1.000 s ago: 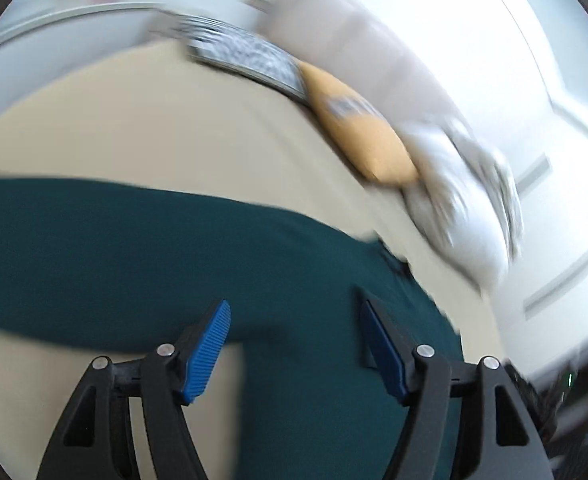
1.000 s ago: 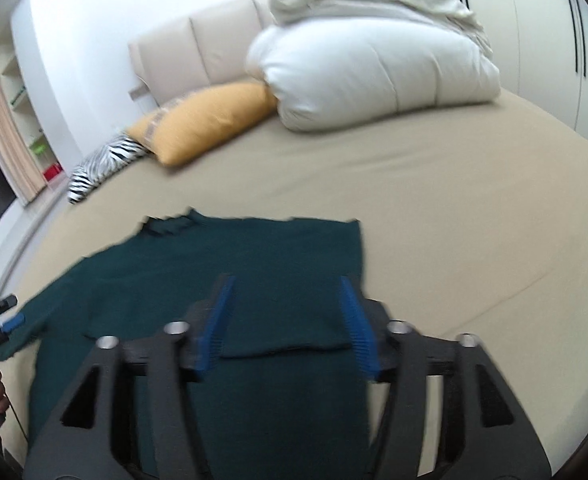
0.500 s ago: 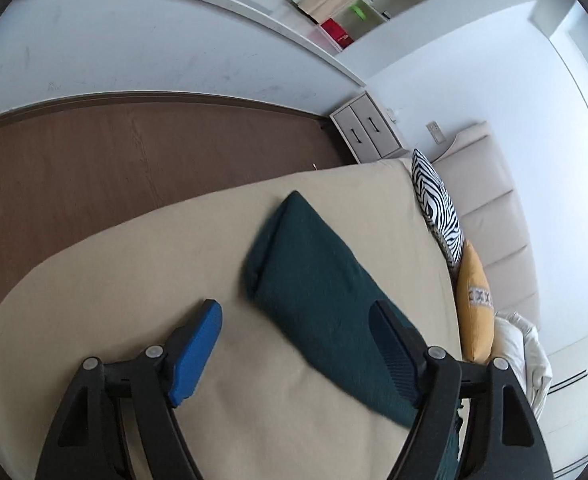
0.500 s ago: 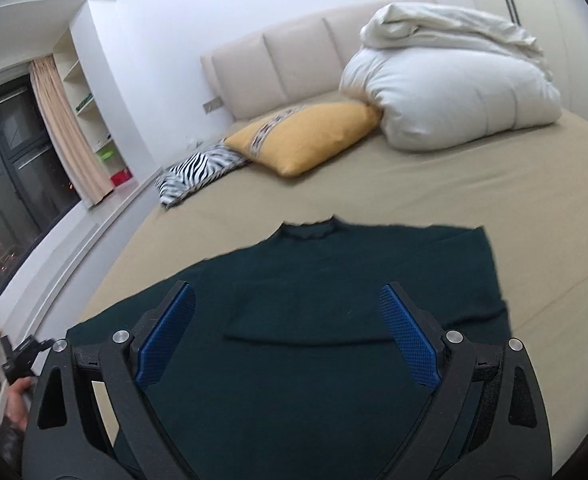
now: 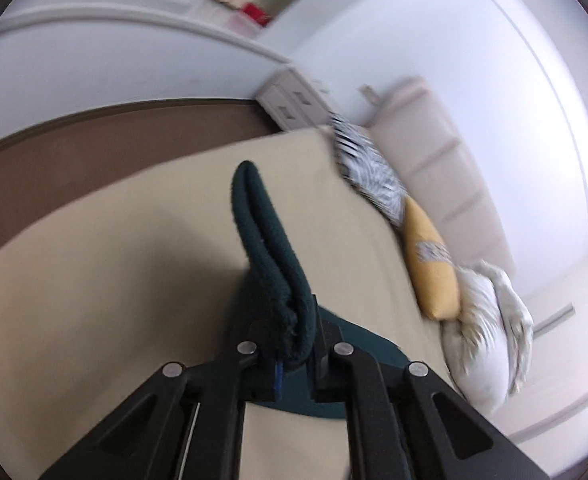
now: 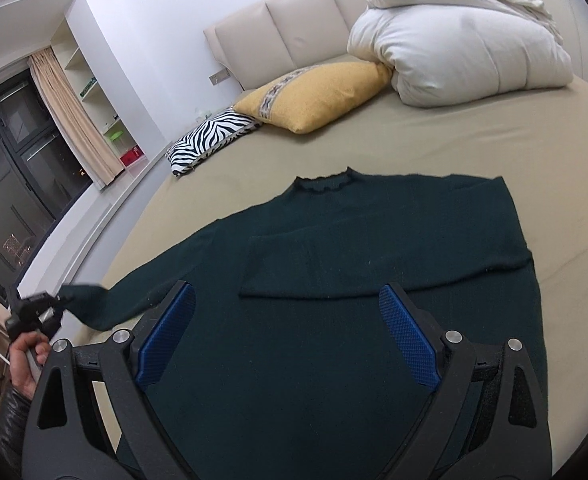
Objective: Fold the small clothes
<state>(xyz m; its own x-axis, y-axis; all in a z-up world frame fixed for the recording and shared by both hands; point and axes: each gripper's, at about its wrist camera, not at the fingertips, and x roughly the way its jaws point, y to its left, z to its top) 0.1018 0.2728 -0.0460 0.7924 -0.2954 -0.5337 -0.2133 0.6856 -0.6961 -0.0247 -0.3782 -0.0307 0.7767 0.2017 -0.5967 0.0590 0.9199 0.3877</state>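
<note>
Now that my left claw (image 5: pixel 294 344) has just closed on the sleeve (image 5: pixel 266 248), I can fold it inward. My right claw (image 6: pixel 288 334) hangs wide open and empty above the sweater (image 6: pixel 333 360).

I can read no text, label, brand, number or sign anywhere in my two views; the patterned band on the mustard-yellow fabric pillow (image 6: pixel 313 94), upper middle of the frame, carries no letters I can make out.
</note>
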